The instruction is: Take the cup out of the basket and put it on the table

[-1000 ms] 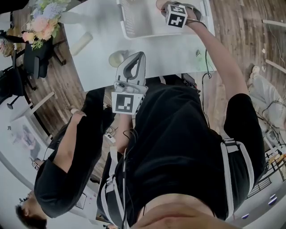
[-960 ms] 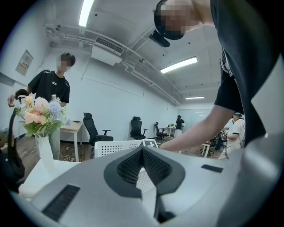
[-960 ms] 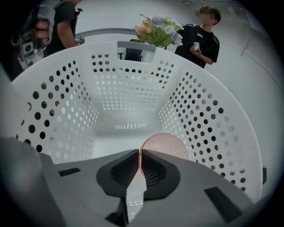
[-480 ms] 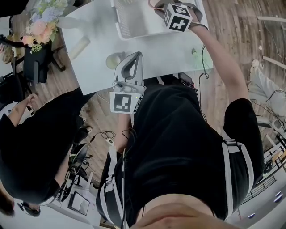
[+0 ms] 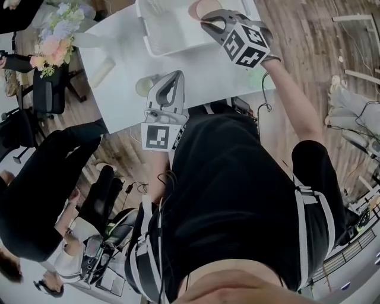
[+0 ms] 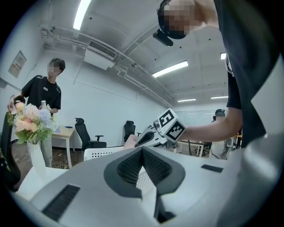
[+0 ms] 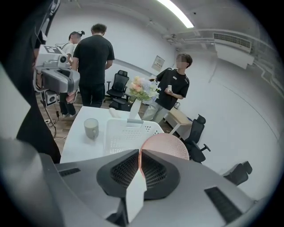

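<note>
My right gripper [image 5: 209, 21] is shut on the rim of a pink cup [image 5: 199, 8] and holds it in the air above the white perforated basket [image 5: 157, 29]. In the right gripper view the cup's [image 7: 166, 145] wall is pinched between the pads of the right gripper [image 7: 139, 153], and the basket [image 7: 126, 135] lies below on the white table [image 7: 77, 142]. My left gripper [image 5: 178, 77] hovers by the table's near edge, its jaws shut on nothing. The left gripper view shows the right gripper [image 6: 148, 137] with the cup [image 6: 130, 142] beyond the left gripper [image 6: 142, 153].
A pale mug [image 5: 144, 86] stands on the table [image 5: 208, 77] beside my left gripper. A vase of flowers [image 5: 56, 38] sits at the table's far left corner. Two people [image 7: 93, 57] stand past the table, and office chairs [image 7: 116, 86] stand around it.
My right gripper has risen out of the basket with the pink cup and come nearer the head camera. The left gripper has hardly shifted. Bystanders at the left have moved about.
</note>
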`<state>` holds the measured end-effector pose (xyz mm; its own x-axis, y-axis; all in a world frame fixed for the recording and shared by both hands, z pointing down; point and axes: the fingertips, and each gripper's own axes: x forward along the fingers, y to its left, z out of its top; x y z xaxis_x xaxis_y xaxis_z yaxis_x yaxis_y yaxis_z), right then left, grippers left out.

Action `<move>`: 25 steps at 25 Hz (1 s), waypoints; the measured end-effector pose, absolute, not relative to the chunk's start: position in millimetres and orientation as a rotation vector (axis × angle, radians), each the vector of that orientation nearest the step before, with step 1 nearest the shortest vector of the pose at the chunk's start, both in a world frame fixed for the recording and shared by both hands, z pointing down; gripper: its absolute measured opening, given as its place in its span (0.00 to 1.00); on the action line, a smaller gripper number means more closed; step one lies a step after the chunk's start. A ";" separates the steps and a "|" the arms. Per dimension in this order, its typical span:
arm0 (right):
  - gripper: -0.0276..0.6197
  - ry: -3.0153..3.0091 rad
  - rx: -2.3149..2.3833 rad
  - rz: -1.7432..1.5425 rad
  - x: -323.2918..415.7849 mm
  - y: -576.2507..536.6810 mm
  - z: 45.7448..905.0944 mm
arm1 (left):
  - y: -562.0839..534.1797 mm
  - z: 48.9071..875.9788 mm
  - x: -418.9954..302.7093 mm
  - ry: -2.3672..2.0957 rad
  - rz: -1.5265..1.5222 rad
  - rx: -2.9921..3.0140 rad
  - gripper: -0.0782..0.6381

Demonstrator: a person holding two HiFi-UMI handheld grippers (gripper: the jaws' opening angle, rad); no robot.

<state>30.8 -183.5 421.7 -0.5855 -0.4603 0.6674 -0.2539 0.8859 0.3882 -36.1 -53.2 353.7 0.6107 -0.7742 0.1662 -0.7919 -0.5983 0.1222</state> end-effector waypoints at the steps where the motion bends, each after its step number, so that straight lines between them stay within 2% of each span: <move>1: 0.09 -2.233 0.523 -0.316 32.7 -177.0 416.7 | -51.6 351.9 -34.7 -1.295 0.135 2.663 0.14; 11: 0.09 -2.406 0.661 -0.270 50.4 -110.6 375.7 | -39.3 343.3 -16.7 -1.256 0.126 2.714 0.14; 25: 0.09 -2.817 0.835 -0.031 80.9 -42.7 351.8 | -20.7 345.5 18.8 -1.301 0.132 2.678 0.14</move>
